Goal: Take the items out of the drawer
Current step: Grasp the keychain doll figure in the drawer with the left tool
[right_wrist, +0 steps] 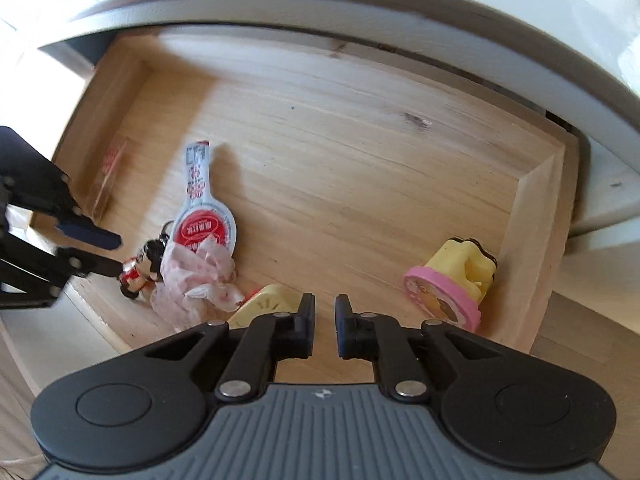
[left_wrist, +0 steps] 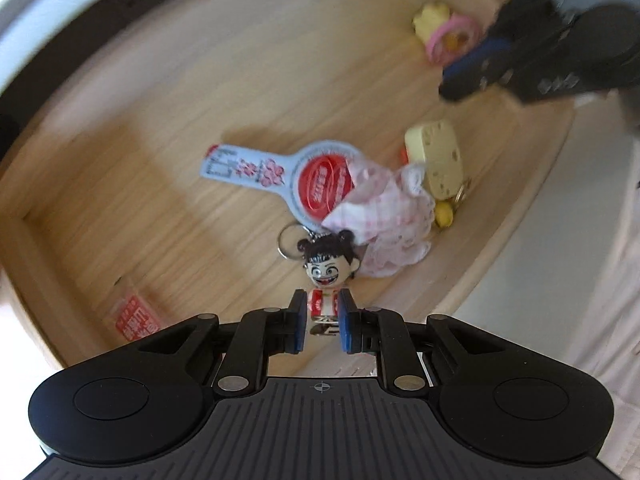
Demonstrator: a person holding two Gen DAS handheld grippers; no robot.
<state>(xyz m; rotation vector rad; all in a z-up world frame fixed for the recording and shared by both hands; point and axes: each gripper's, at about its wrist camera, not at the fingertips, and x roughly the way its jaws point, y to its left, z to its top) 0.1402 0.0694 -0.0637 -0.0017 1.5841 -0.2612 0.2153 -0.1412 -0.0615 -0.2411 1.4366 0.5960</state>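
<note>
Drawer (right_wrist: 532, 184) items are getting picked: left gripper (left_wrist: 323, 320) is clamping the cartoon-figure keychain (left_wrist: 326, 280) near the front wall, right gripper (right_wrist: 325, 326) is hovering clenched and empty, so lifting comes next.

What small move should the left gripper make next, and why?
Probably lift straight up. The left gripper is shut on the red-and-white cartoon figure keychain inside the open wooden drawer, whose ring lies beside the pink gingham cloth, so a slow rise avoids dragging it.
</note>
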